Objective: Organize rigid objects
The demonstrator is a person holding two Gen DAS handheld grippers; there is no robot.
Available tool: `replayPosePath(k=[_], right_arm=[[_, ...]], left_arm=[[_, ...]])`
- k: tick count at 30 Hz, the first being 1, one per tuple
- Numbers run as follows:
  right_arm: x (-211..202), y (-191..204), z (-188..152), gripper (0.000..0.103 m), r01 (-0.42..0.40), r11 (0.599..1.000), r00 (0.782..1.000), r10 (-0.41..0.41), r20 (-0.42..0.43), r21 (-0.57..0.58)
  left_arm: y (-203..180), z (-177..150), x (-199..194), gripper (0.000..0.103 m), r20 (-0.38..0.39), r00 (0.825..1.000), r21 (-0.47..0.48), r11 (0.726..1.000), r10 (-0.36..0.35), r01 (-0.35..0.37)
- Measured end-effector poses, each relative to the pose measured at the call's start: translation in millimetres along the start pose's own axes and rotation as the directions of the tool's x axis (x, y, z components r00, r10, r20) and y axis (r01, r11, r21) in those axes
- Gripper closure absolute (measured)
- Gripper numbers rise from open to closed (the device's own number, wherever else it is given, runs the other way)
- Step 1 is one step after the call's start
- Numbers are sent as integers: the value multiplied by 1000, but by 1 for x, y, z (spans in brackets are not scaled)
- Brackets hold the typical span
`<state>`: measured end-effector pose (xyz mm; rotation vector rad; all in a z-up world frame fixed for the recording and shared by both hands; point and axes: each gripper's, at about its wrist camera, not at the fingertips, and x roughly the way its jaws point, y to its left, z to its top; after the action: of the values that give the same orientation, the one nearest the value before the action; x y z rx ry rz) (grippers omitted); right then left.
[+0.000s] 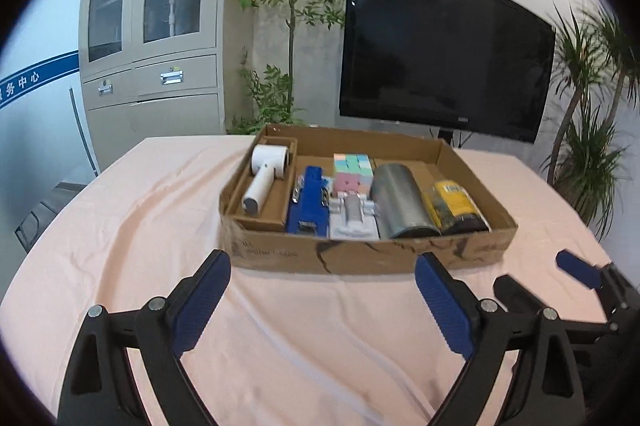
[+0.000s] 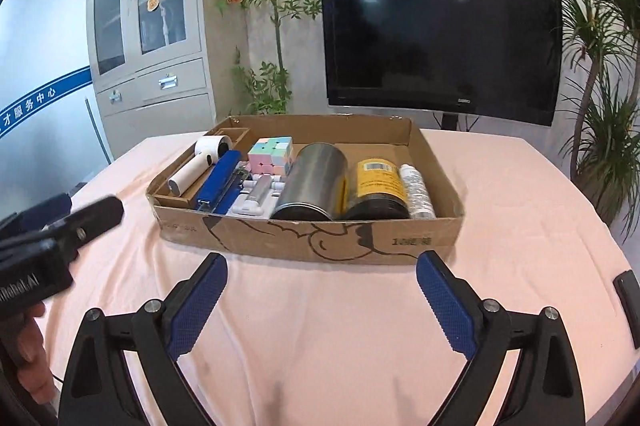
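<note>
Both your left claw (image 1: 322, 300) and right claw (image 2: 320, 300) gape empty over the pink-clothed bench (image 2: 520, 209); the filled cardboard box (image 2: 312, 236) sits mid-bench, before a dark screen (image 2: 440, 25).

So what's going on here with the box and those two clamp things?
A person is tidying hard items into a cardboard box on a table with a pink cloth, using a handheld gripper in each hand. Right now the left gripper and the right gripper are both open, empty and short of the box. Inside lie a white lint roller, blue stapler, puzzle cube, metal can and jars.
</note>
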<state>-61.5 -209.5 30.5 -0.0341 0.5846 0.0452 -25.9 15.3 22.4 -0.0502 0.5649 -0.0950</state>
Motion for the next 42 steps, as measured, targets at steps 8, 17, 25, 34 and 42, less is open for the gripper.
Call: replayPosePath(k=[8, 17, 25, 34, 42], right_arm=[[-18, -9, -13, 6, -7, 1000, 1000, 7, 14, -2], [-17, -6, -9, 6, 35, 999, 999, -35, 22, -20], [1, -6, -5, 5, 14, 1000, 1000, -14, -14, -26], [14, 2, -7, 4, 38, 998, 999, -39, -13, -52], [30, -2, -9, 3, 71, 997, 996, -74, -55, -43]], left_arm=[[-17, -9, 1, 9, -8, 999, 5, 999, 41, -41], [-13, -7, 10, 9, -32, 998, 8, 999, 53, -53], [-6, -8, 21, 9, -49, 998, 0, 999, 40, -40], [-2, -12, 37, 9, -81, 996, -3, 1000, 27, -27], [-1, -13, 45, 9, -99, 993, 14, 998, 59, -58]])
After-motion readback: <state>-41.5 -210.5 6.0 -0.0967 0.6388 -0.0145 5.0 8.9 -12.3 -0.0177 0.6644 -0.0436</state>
